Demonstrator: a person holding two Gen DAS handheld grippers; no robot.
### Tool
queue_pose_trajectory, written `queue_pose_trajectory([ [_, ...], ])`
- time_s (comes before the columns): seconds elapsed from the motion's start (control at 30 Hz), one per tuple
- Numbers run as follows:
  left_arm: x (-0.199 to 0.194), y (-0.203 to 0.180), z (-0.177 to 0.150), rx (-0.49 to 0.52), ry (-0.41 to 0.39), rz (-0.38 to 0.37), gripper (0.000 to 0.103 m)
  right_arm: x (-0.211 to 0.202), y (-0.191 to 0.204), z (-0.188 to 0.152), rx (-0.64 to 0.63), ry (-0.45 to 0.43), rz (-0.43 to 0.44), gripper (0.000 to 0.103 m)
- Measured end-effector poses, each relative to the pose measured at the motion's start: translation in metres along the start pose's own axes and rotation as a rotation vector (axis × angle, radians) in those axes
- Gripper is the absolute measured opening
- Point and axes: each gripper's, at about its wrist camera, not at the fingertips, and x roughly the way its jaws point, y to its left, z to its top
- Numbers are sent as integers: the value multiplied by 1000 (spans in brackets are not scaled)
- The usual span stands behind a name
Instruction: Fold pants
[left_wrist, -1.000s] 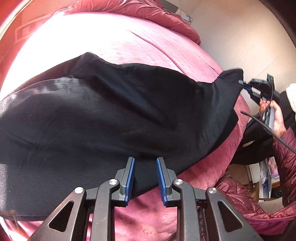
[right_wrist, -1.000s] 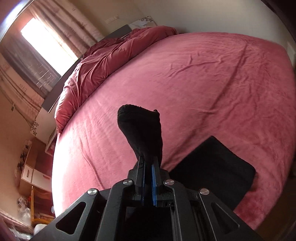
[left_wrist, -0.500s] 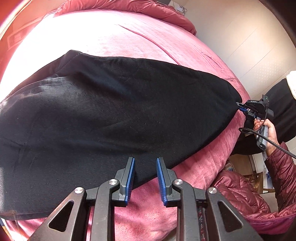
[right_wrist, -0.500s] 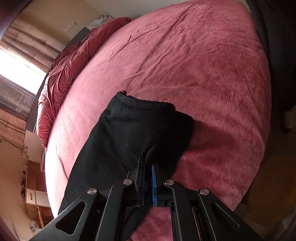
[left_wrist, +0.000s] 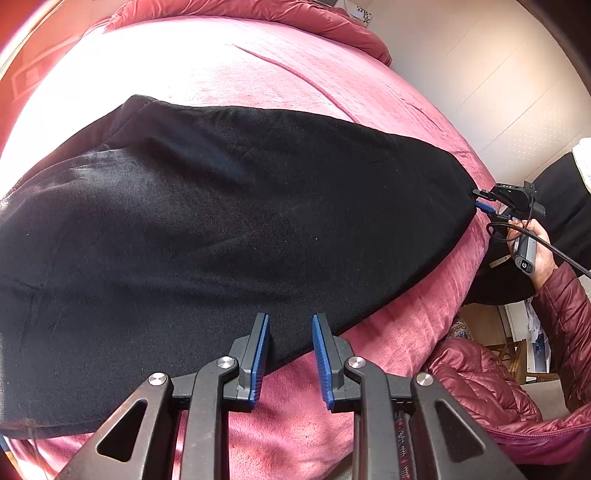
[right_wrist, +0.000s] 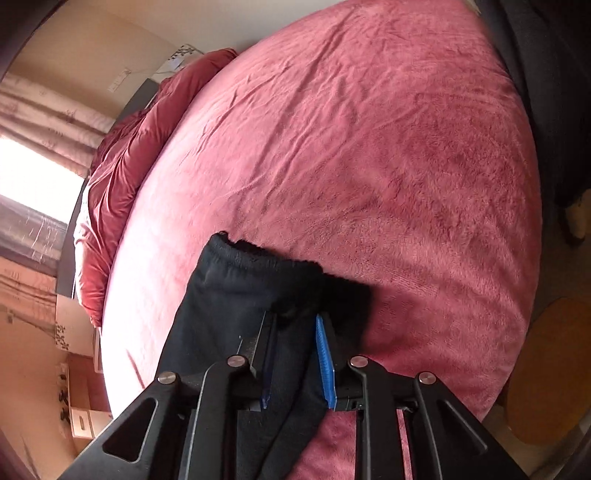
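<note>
Pants (left_wrist: 229, 236): black, matte knit, lying flat across the bed (left_wrist: 258, 74) and tapering toward its right edge. A second ago the narrow end hung bunched in the air; it now rests on the cover. Elastic, gathered hem (right_wrist: 258, 251) lies near the bed's near edge in the right wrist view, one corner curled over in a dark fold.

Right gripper (right_wrist: 295, 332): jaws have just been opening from a tight pinch; the cloth sits loosely between the blue ribbed pads (right_wrist: 325, 365), which no longer press on it. In the left wrist view it shows at the pants' tip, at the right edge of the bed, with a hand (left_wrist: 535, 247) on its grey handle and a cable (left_wrist: 554, 247) trailing from it.

Left gripper (left_wrist: 289, 325): jaws part open, nothing between them, held over the near hem of the pants at the bed's near edge, as it was a second ago.

Bed cover: pink-red plush, softly creased. Quilted dark-red duvet (right_wrist: 122, 177) heaped at the far end.

Room: pale walls; curtained window (right_wrist: 33, 192), brightly lit; wooden drawers (right_wrist: 79, 417) beside the bed; round wooden stool (right_wrist: 554, 369) by the near right corner. Sleeve (left_wrist: 565, 306) of a red quilted jacket.
</note>
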Motion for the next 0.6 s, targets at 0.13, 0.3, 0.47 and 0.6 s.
queue_pose_trajectory([
  [0.13, -1, 2, -1, -5, -5, -1, 24, -12, 7, 3, -36, -24, -5, 6],
  [0.3, 1, 3, -3, -6, -11, 6, 24, -30, 10, -1, -86, -54, -31, 5],
  [0.47, 1, 4, -6, -3, -13, -3, 24, -28, -5, -5, -62, -44, -86, 5],
  [0.6, 7, 8, -8, -25, 5, -5, 24, -11, -14, -10, -47, -4, -126, 6],
])
